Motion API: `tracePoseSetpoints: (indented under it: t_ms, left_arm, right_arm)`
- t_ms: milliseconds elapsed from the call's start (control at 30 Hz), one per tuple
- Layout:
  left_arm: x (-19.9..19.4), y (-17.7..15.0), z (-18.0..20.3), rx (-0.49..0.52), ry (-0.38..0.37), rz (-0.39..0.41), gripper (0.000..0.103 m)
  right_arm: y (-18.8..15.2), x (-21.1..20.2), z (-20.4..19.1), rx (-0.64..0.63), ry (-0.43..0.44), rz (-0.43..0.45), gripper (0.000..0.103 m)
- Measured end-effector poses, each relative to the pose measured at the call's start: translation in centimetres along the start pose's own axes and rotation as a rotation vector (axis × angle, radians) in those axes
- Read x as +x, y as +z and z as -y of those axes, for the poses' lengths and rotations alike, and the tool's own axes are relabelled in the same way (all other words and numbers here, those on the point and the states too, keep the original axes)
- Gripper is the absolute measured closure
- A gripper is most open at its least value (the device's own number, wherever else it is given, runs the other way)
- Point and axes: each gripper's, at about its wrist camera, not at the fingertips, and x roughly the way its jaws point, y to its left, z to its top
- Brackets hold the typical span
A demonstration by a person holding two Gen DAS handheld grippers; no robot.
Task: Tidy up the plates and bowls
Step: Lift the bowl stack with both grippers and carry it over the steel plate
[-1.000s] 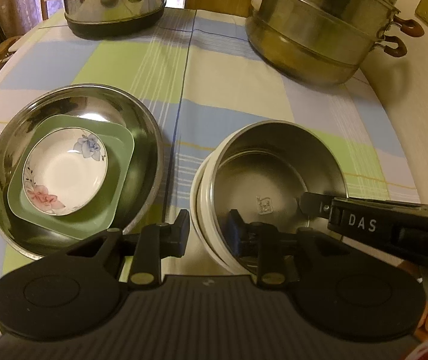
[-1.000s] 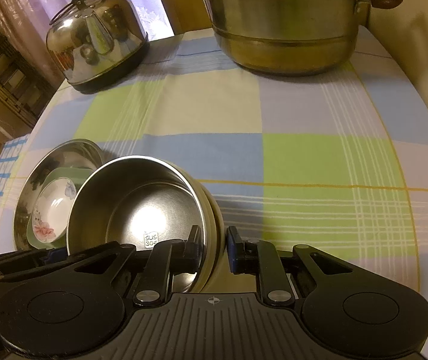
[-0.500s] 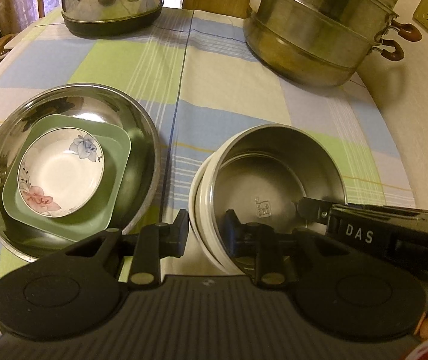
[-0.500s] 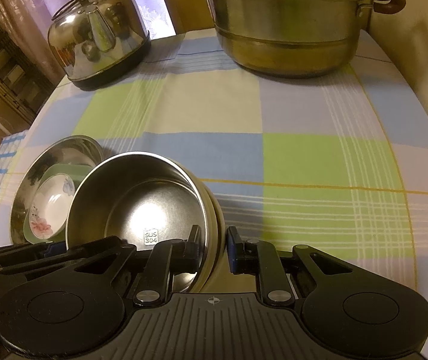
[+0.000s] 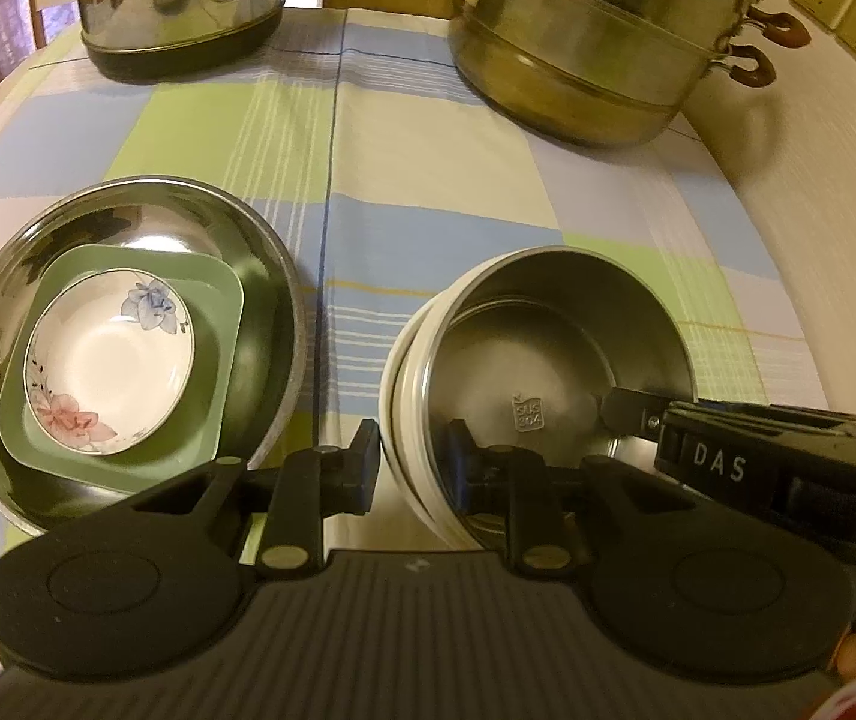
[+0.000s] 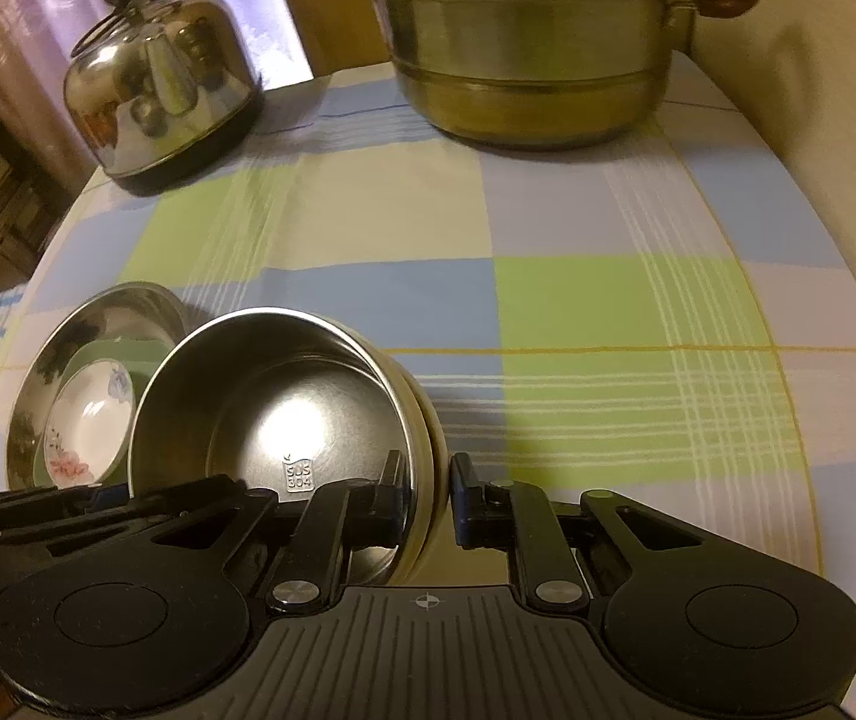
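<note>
A steel bowl (image 5: 547,348) sits nested in white bowls (image 5: 398,396) on the checked tablecloth. My left gripper (image 5: 416,462) straddles the stack's near left rim, one finger outside and one inside, pads against it. My right gripper (image 6: 425,498) is shut on the stack's right rim, and its inner finger (image 5: 625,411) shows inside the steel bowl (image 6: 284,396). The stack looks tilted in the right wrist view. To the left, a wide steel basin (image 5: 272,312) holds a green square plate (image 5: 212,360) with a small floral dish (image 5: 104,360) on top.
A shiny kettle (image 5: 182,0) stands at the back left and a tall steel steamer pot (image 5: 595,48) at the back right. A pale wall (image 5: 817,210) with sockets (image 5: 847,12) borders the table's right side. Bare cloth (image 6: 607,300) lies beyond the bowls.
The left gripper's fingers have drawn a little closer onto the stack's rim. Both views have tipped slightly; the bowls and the basin stay where they were.
</note>
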Motion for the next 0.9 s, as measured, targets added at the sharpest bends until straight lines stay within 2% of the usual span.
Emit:
tracePoseSetpoints:
  t_ms: [400, 633, 900]
  left_arm:
    - [-2.3, -0.2, -1.6, 0.022, -0.040, 0.027, 0.082]
    - [-4.5, 0.5, -3.7, 0.008, -0.037, 0.067, 0.082]
    - [-6.6, 1.5, -7.6, -0.025, 0.000, 0.102, 0.082]
  right_arm:
    - [-0.6, -1.8, -1.8, 0.029, -0.023, 0.026, 0.088]
    - [0.1, -2.8, -4.6, 0.002, -0.017, 0.055, 0.088]
    - [1.5, -2.8, -9.1, -0.053, 0.019, 0.068, 0.088]
